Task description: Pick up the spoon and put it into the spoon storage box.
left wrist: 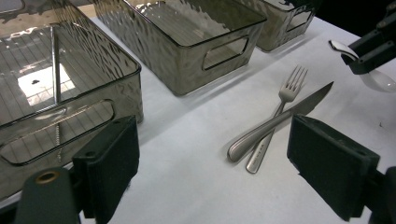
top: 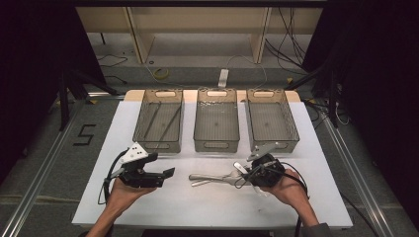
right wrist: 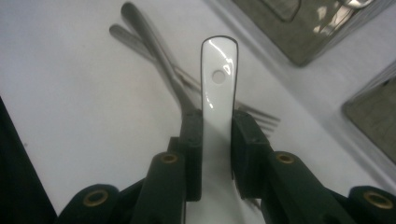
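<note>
On the white worktop (top: 207, 207), the right hand-held gripper (right wrist: 217, 140) clamps a white spoon (right wrist: 218, 84) by its handle, above a crossed fork (left wrist: 280, 105) and knife (left wrist: 285, 119). The left hand-held gripper (left wrist: 210, 163) hovers nearby, jaws wide apart and holding nothing.

Glossy white spoon (right wrist: 218, 93), shiny metal fork (left wrist: 280, 109), ribbed translucent plastic bins (left wrist: 187, 42)

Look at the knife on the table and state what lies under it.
The knife lies across the fork, which rests on the white table. The fork's tines and handle end show; the stretch of its handle beneath the knife is covered.
</note>
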